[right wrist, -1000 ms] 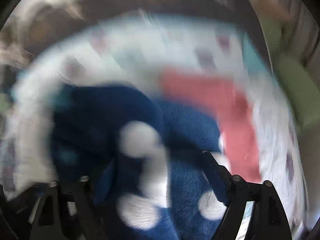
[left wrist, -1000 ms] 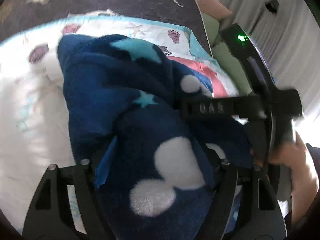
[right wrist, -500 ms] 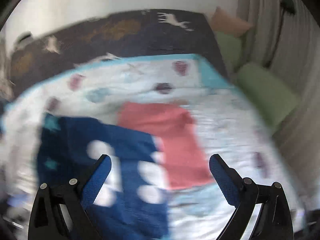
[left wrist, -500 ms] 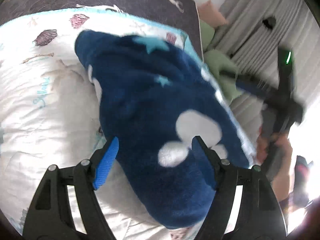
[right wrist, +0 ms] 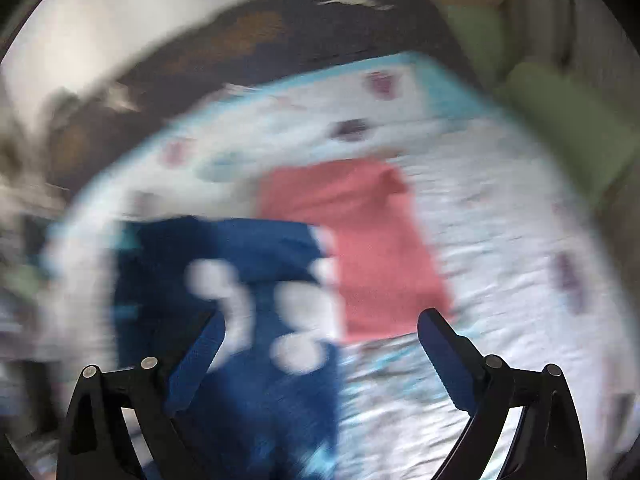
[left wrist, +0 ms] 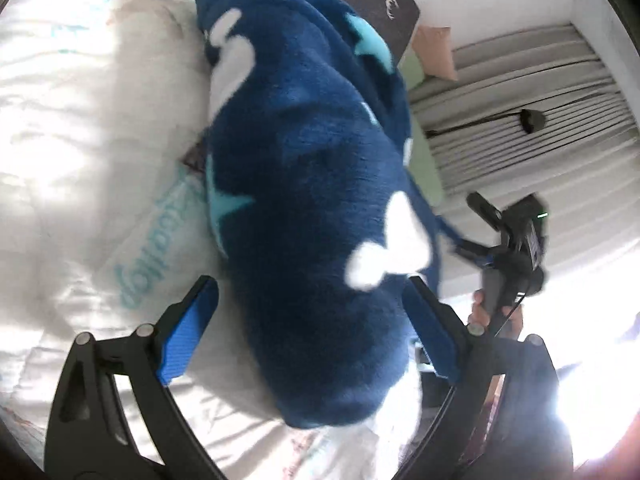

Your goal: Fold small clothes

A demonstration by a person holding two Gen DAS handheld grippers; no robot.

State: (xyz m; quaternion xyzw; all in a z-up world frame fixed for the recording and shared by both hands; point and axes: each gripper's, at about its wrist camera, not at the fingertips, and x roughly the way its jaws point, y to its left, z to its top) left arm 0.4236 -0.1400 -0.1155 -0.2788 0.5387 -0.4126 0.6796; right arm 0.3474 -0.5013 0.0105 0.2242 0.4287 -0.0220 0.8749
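Note:
A folded navy fleece garment (left wrist: 312,184) with white mouse-head shapes and teal stars lies on the white quilt (left wrist: 88,160). My left gripper (left wrist: 312,320) is open just above its near end, fingers spread to either side, holding nothing. In the blurred right wrist view the same garment (right wrist: 224,280) lies at lower left, and a folded red garment (right wrist: 360,240) lies beside it on the right. My right gripper (right wrist: 320,352) is open and empty, raised above the bed. It also shows in the left wrist view (left wrist: 508,248), held in a hand at the right.
The quilt (right wrist: 500,280) has shell prints and a light blue border. A dark blanket with deer prints (right wrist: 280,28) lies at the bed's far end. Green cushions (right wrist: 560,120) and a pink pillow (left wrist: 436,48) sit by the grey curtain (left wrist: 520,92) at the right.
Both grippers let go of the navy garment and opened. The garment now rests folded on the quilt. The right gripper pulled back and up; the left one tilted over the garment.

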